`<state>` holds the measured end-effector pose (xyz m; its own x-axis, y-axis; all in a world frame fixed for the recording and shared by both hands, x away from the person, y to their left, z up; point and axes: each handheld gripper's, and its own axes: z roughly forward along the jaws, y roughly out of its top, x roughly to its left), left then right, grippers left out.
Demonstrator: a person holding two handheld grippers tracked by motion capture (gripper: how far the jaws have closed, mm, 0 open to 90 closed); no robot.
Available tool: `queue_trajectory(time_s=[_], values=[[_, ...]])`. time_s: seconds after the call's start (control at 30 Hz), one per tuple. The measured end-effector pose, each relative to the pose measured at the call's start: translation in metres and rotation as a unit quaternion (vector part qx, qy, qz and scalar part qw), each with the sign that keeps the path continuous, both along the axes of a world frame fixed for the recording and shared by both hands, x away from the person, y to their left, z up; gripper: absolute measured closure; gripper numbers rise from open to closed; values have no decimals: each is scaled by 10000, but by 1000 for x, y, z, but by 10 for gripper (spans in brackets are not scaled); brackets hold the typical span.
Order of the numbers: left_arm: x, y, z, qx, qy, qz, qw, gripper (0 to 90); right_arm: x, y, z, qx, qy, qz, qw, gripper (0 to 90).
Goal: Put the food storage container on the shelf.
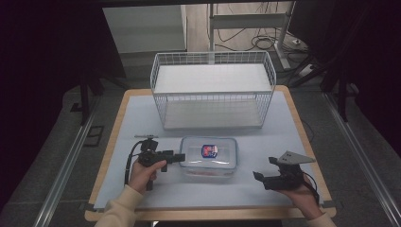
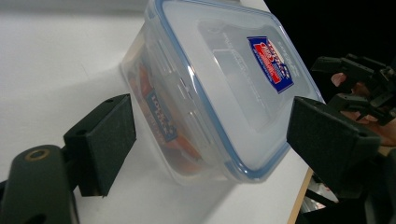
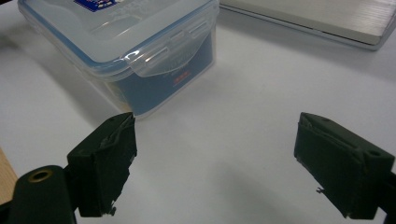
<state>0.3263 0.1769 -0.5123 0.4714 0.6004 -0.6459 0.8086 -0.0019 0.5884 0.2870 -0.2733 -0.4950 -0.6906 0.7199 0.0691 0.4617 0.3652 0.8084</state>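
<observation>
One clear plastic container [image 1: 209, 158] with a snap-on lid stands on the counter [image 1: 137, 118], and its lid carries one blue and red label [image 1: 209, 150]. One white wire basket [image 1: 213, 90] stands behind it on the same counter. Two hand-held tools are in play, the left tool [image 1: 180, 157] and the right tool [image 1: 259, 177], each with two black jaws, and one grey three-cornered plate [image 1: 295, 157] sits on top of the right one.

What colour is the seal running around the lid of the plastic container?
Blue, a thin line around the clear lid of the container; clearest in the left gripper view.
</observation>
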Motion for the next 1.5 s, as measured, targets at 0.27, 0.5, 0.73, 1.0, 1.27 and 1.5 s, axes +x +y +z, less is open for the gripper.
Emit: queue_trajectory(time_s=[0.27, 0.5, 0.73, 1.0, 1.27, 1.5], values=[[10, -13, -7, -9, 185, -202, 9996, 155, -1, -2, 1, -50, -42, -29, 10000, 130], [12, -19, -11, -45, 289, -259, 9992, 223, -1, -2, 0, -49, -40, -42, 10000, 131], [13, -15, -13, -123, 329, -193, 9992, 271, 1, 0, 2, 59, -12, 15, 10000, 139], [13, -15, -13, -154, 334, -152, 9992, 280, 17, 25, 23, 712, 566, 286, 9954, 169], [13, -15, -13, -163, 309, -155, 9993, 280, 48, 51, 16, 860, 1282, 210, 9878, 164], [13, -15, -13, -163, 299, -160, 9993, 280, 68, 63, 4, 1059, 1747, 62, 9789, 139]])
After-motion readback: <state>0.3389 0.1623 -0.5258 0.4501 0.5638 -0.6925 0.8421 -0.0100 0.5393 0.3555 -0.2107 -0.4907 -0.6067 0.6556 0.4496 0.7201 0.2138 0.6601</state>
